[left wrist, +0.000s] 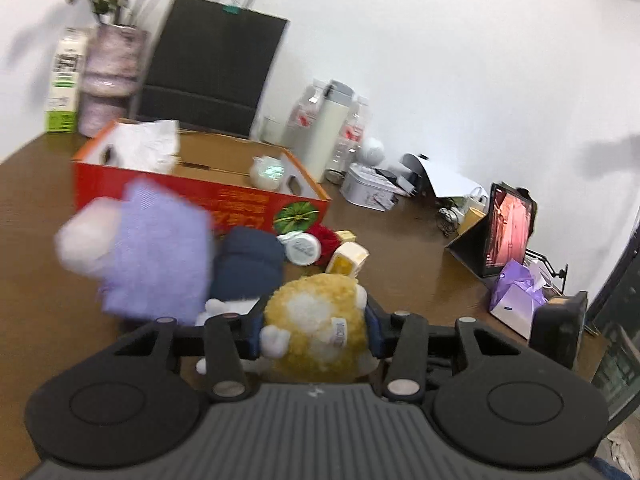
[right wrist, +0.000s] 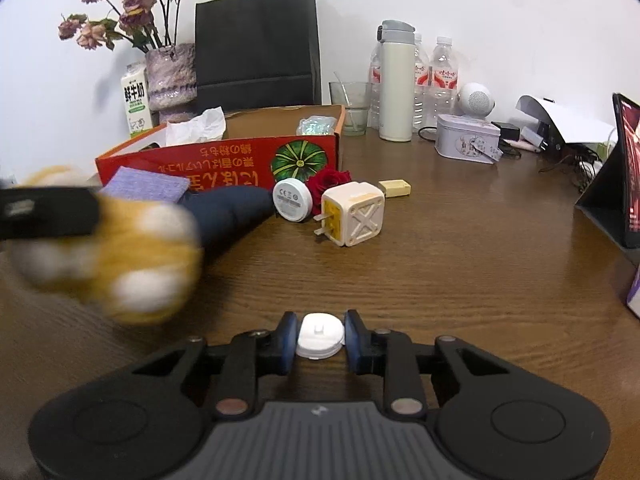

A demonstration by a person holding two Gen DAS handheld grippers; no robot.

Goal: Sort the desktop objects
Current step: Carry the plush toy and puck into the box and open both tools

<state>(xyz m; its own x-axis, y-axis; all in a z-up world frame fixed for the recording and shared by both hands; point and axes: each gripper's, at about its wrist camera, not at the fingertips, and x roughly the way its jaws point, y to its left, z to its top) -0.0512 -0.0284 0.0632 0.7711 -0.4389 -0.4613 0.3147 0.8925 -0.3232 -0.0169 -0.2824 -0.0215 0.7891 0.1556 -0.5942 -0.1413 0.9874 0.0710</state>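
Note:
My left gripper (left wrist: 314,322) is shut on a yellow-and-white plush toy (left wrist: 316,300), held above the brown table; the same toy (right wrist: 120,264) shows blurred at the left of the right wrist view. My right gripper (right wrist: 320,334) is shut on a small white round cap (right wrist: 320,338) low over the table. Ahead stands a red cardboard box (right wrist: 224,160) holding crumpled tissue. In front of it lie a purple cloth (right wrist: 144,188), a navy fabric item (right wrist: 228,216), a white disc (right wrist: 292,200), a red rose (right wrist: 330,180), a cream cube plug (right wrist: 356,216) and a yellow block (right wrist: 396,188).
Along the wall stand a black paper bag (right wrist: 256,40), a vase of dried flowers (right wrist: 170,76), a milk carton (right wrist: 136,100), a glass (right wrist: 354,108), a thermos (right wrist: 396,80) and water bottles (right wrist: 442,76). A tin (right wrist: 466,140) and a propped tablet (right wrist: 628,168) sit at the right.

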